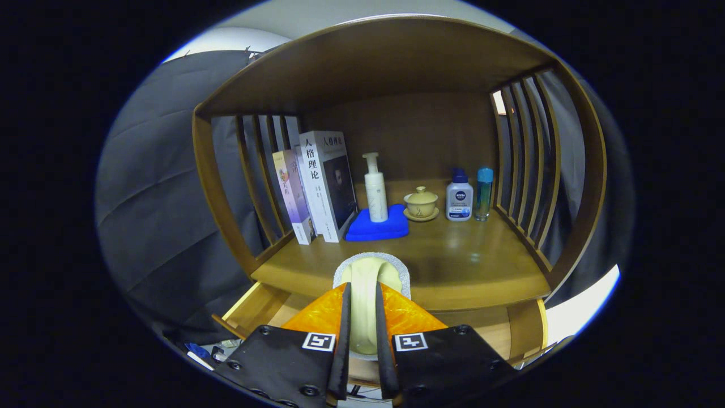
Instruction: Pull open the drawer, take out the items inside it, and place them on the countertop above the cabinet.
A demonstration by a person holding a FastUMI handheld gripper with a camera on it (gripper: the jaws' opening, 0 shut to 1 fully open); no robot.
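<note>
My gripper (362, 290) is shut on a cream oval pad with a pale fuzzy rim (371, 267), which stands on edge between the two fingers. The pad hangs at the front edge of the wooden countertop (470, 263), its upper end reaching over the board. Below the fingers the drawer (249, 309) is pulled open. Its light wooden walls show on either side of the gripper, and the gripper hides what is inside.
At the back of the countertop stand two books (320, 184), a white pump bottle (375, 195) on a blue cloth (378, 228), a lidded cup on a saucer (421, 204), a white bottle (459, 198) and a slim blue-green bottle (483, 192). Slatted wooden sides (524, 170) close in both ends.
</note>
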